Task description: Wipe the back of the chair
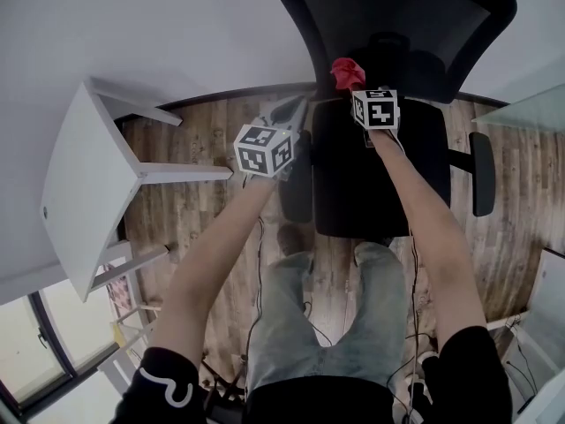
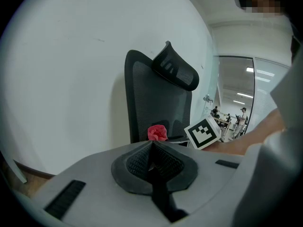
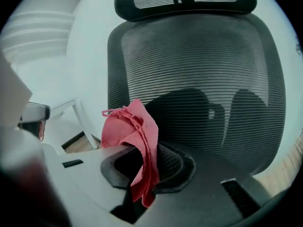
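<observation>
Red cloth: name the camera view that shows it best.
The right gripper view: the red cloth sits large in the foreground, pinched in the right gripper, folds clear against the chair back. The head view shows only a small red tuft beyond that gripper; the left gripper view, a distant red lump.
</observation>
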Demonstrator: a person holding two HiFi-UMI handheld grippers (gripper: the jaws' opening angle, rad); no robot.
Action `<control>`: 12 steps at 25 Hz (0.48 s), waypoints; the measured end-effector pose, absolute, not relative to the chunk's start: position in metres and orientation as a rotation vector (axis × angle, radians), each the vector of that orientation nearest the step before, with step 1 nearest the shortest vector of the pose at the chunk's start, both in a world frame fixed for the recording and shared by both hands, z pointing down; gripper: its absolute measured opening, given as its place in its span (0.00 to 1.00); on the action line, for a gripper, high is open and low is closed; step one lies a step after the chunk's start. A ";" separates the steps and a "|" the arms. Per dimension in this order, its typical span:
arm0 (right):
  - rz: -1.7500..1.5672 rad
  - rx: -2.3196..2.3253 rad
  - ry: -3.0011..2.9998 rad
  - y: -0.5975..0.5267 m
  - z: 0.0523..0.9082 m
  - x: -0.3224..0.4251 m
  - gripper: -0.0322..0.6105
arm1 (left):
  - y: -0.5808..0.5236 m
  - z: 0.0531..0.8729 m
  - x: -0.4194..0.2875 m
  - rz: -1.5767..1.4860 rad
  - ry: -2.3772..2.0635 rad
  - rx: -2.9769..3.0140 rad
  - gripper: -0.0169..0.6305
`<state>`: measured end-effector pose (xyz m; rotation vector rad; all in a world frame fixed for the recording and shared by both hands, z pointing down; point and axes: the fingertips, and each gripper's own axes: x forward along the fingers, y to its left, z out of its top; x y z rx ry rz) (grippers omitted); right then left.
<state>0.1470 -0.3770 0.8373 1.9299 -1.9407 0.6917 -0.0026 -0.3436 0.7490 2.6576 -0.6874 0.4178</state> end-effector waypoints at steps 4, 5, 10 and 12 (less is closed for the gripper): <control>0.680 1.973 -1.905 -0.368 0.836 0.186 0.17 | -0.338 0.752 0.025 0.424 -0.665 2.666 0.06; 0.683 1.989 -1.896 -0.365 0.835 0.197 0.17 | -0.335 0.752 0.032 0.429 -0.655 2.668 0.06; 0.703 2.059 -1.835 -0.343 0.835 0.254 0.17 | -0.320 0.753 0.072 0.455 -0.609 2.681 0.06; 0.708 2.090 -1.803 -0.334 0.834 0.278 0.17 | -0.315 0.752 0.086 0.461 -0.587 2.690 0.06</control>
